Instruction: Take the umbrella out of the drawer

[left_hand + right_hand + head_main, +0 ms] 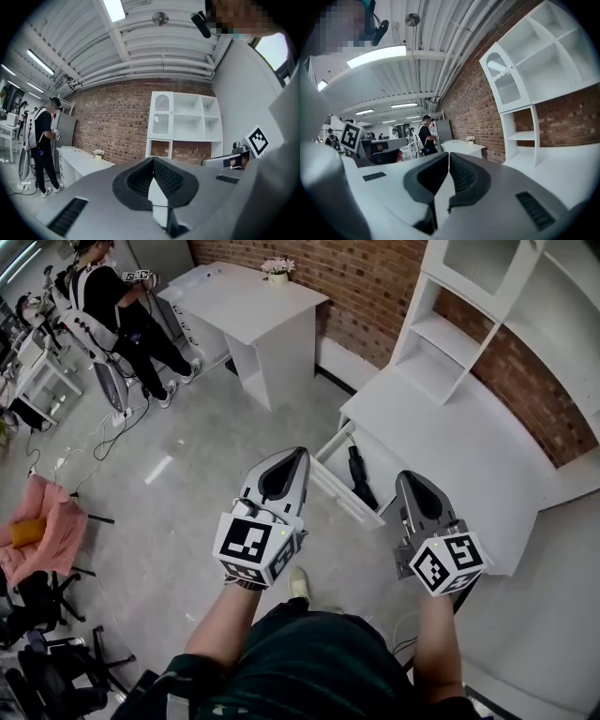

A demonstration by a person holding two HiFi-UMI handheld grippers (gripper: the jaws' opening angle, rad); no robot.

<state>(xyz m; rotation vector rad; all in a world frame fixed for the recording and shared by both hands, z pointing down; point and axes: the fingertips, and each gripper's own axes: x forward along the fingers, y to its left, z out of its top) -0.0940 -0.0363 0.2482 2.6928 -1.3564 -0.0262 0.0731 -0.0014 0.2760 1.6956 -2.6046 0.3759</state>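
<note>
Left tongs (300, 454) and right tongs (405, 477) are both closed, empty. At 12 o'clock between them, a black umbrella (359, 476) lies in the open drawer (339, 495), too small for detail.

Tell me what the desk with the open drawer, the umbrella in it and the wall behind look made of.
Desk: apparently white laminated or painted board, smooth matte top, square edges.
Umbrella: black, probably fabric; too small to be sure.
Wall: bare red brick, rough, mortar lines showing.
</note>
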